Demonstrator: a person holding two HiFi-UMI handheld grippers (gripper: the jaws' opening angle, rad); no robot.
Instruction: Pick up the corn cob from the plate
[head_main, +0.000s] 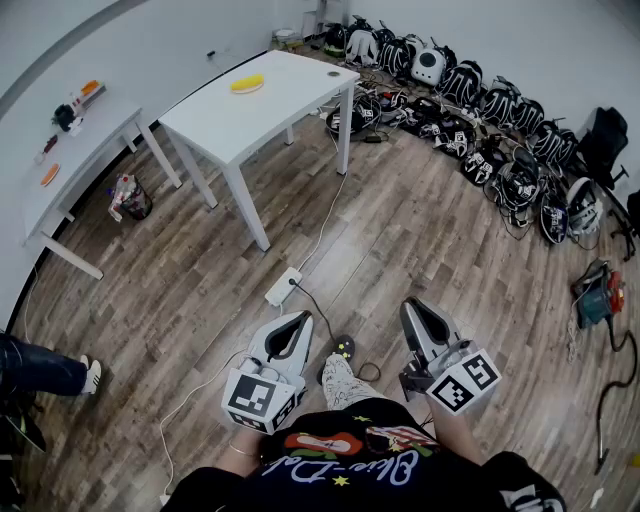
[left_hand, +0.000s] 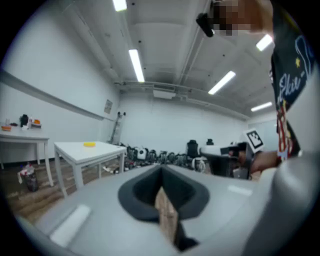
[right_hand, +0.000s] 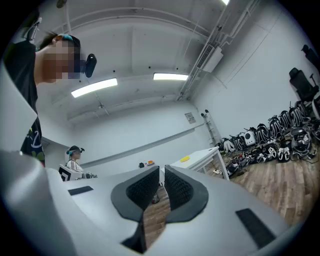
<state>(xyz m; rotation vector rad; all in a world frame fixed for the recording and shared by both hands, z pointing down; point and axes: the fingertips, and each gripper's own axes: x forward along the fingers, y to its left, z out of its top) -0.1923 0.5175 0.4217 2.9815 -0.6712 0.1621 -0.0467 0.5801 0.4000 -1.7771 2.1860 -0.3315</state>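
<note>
White table, corn cob, axis indistinct

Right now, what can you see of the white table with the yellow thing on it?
A white table with a flat rectangular top and slim straight legs, seemingly painted or laminated. It stands upright on the wood-patterned floor, apart from a second white table by the wall. A small yellow thing, too far to identify, lies near its far end. A white cable runs along the floor past one leg.
</note>
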